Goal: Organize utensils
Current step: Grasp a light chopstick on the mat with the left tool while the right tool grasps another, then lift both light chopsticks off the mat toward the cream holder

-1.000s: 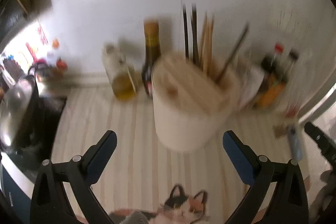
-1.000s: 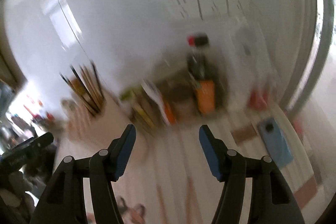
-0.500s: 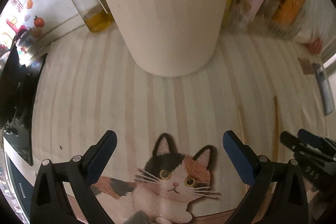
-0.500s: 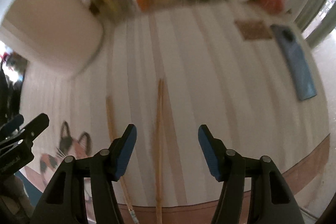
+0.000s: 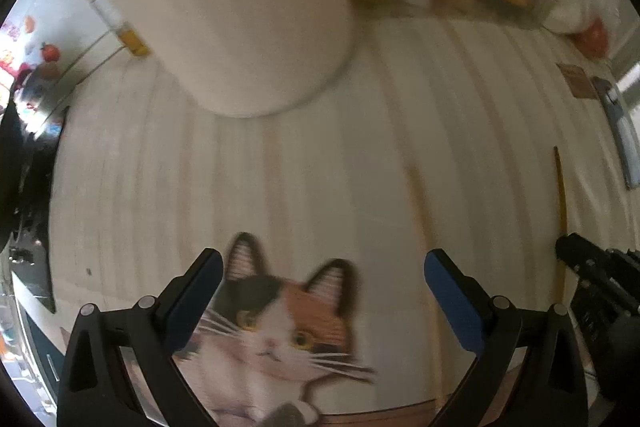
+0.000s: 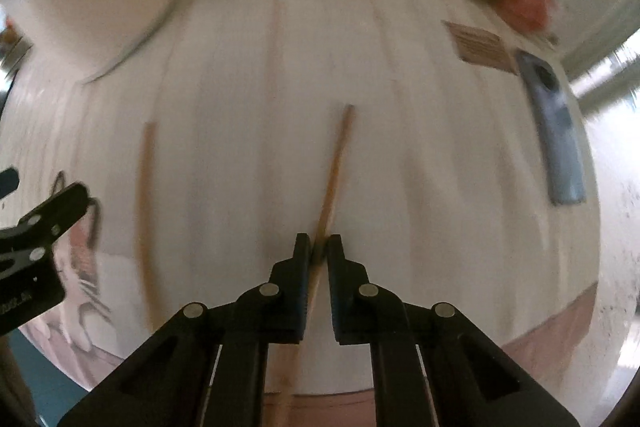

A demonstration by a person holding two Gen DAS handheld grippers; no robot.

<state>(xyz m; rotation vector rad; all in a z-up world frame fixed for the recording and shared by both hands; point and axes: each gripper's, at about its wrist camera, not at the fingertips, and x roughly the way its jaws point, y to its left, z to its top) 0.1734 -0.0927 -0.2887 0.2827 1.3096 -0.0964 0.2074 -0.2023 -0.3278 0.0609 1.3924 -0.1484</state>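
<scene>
Right gripper (image 6: 319,247) pointing steeply down, jaws just closed on chopstick (image 6: 335,163); left gripper (image 5: 323,267) jaws wide over mat (image 5: 320,167).

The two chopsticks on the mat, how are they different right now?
The right chopstick is pinched between the right gripper fingers, whose jaws have just closed on it; the left chopstick lies free, untouched. The right one leans slantwise across the striped mat; the left runs nearly straight. Both are thin, light-brown wooden sticks.
</scene>
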